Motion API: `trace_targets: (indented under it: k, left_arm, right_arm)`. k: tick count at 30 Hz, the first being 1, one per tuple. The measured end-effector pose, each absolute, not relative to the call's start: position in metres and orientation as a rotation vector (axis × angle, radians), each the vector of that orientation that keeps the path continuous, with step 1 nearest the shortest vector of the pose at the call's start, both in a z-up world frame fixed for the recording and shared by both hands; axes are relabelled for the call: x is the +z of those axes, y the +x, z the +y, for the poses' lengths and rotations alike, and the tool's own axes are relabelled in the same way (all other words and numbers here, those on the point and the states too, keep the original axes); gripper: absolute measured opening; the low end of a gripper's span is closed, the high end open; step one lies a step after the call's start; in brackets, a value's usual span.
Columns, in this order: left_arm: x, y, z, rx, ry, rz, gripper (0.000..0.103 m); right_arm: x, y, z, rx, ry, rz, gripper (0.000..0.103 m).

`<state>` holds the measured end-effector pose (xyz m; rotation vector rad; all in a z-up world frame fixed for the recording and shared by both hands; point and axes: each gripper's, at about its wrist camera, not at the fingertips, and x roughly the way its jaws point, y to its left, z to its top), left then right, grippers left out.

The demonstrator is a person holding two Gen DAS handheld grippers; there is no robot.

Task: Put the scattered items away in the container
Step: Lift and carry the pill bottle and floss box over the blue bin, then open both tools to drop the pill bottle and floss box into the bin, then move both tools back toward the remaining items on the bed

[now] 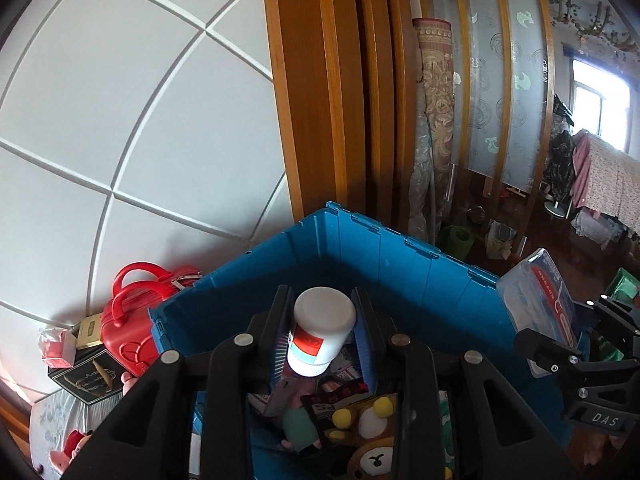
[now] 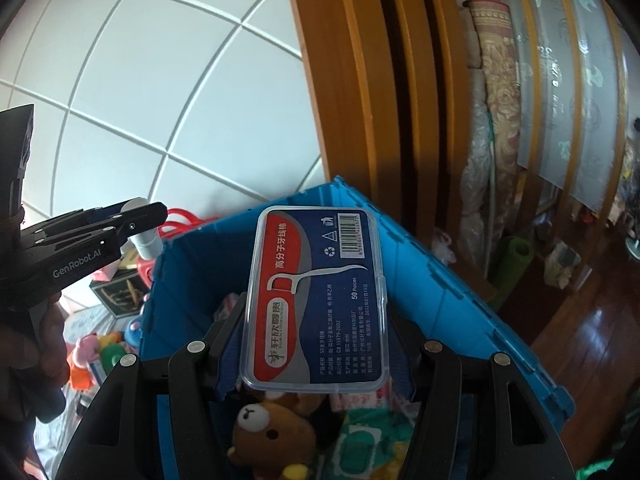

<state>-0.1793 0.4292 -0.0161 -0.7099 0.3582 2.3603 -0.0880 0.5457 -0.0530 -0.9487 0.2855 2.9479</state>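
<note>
With the left gripper (image 1: 322,328) clamped on the white bottle (image 1: 322,330) and the right gripper (image 2: 316,312) clasping the floss box (image 2: 318,300) above the blue bin (image 1: 400,276), releasing near its rim could send either outside.

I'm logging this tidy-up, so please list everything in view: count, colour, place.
bottle: one, white with red label, in left gripper above bin
floss pick box: one, clear, red-blue label, in right gripper above bin
bin: one, blue, by the wall
bear plush: one, brown, inside bin
red case: one, left of bin
left gripper: black, shut on bottle
right gripper: black, shut on floss pick box
</note>
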Motion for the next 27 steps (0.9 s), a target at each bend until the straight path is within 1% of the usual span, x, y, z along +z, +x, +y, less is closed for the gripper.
trace_targets:
  k: [5, 6, 7, 8, 9, 10, 15, 27]
  left_arm:
    - [-0.019, -0.184, 0.438, 2.344, -0.726, 0.329, 0.030]
    - [-0.019, -0.187, 0.438, 2.343, -0.741, 0.306, 0.033]
    - [-0.019, -0.191, 0.438, 2.346, -0.762, 0.287, 0.062]
    - [-0.018, -0.193, 0.435, 2.365, -0.769, 0.260, 0.103]
    - [-0.015, -0.193, 0.429, 2.388, -0.749, 0.227, 0.103]
    - [-0.014, -0.194, 0.426, 2.400, -0.749, 0.221, 0.103]
    - [-0.014, -0.195, 0.404, 2.463, -0.772, 0.247, 0.103]
    - [-0.013, -0.175, 0.320, 2.618, -0.812, 0.219, 0.103]
  right_arm:
    - [-0.057, -0.091, 0.556, 2.926, -0.958, 0.292, 0.059]
    - [-0.057, -0.092, 0.557, 2.923, -0.953, 0.291, 0.060]
    - [-0.057, -0.092, 0.559, 2.918, -0.942, 0.291, 0.061]
    - [-0.057, -0.092, 0.561, 2.912, -0.932, 0.295, 0.067]
    - [-0.057, -0.093, 0.563, 2.905, -0.924, 0.299, 0.092]
    - [-0.056, -0.092, 0.564, 2.905, -0.907, 0.305, 0.102]
    - [-0.054, -0.091, 0.558, 2.924, -0.912, 0.284, 0.102]
    - [-0.048, -0.080, 0.511, 3.035, -0.942, 0.286, 0.103]
